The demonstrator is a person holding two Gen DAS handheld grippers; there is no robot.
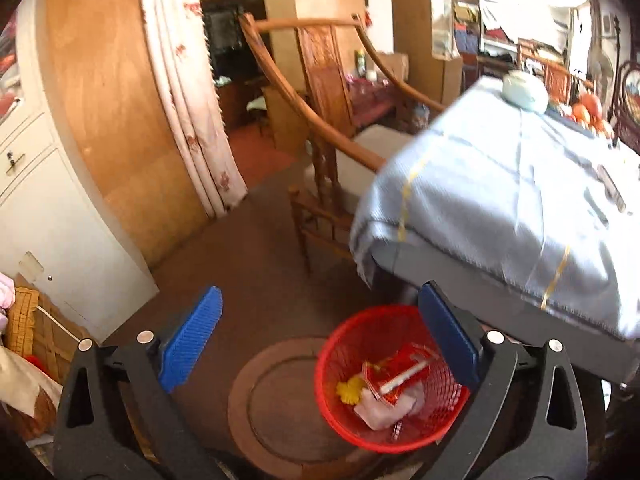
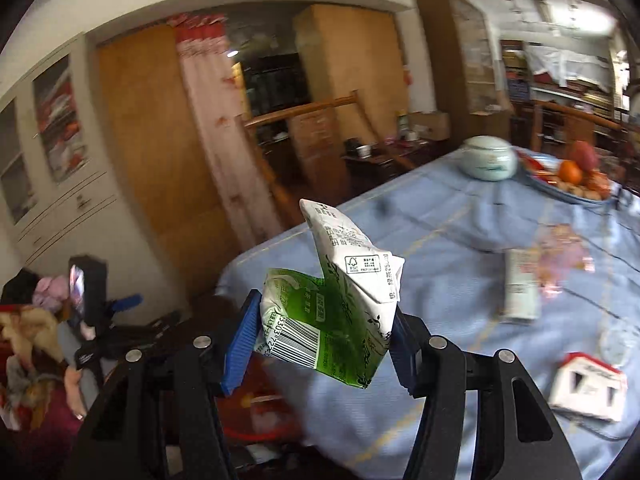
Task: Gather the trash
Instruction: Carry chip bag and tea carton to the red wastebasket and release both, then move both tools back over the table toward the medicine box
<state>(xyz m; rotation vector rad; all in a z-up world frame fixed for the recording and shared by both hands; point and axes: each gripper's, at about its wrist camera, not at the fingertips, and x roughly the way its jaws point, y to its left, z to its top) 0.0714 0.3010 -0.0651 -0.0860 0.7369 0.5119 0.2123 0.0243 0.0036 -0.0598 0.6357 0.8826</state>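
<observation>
Risk: crushed green carton, clenched in right tongs, could miss red basket beside desk; left tongs hang released, empty.
</observation>
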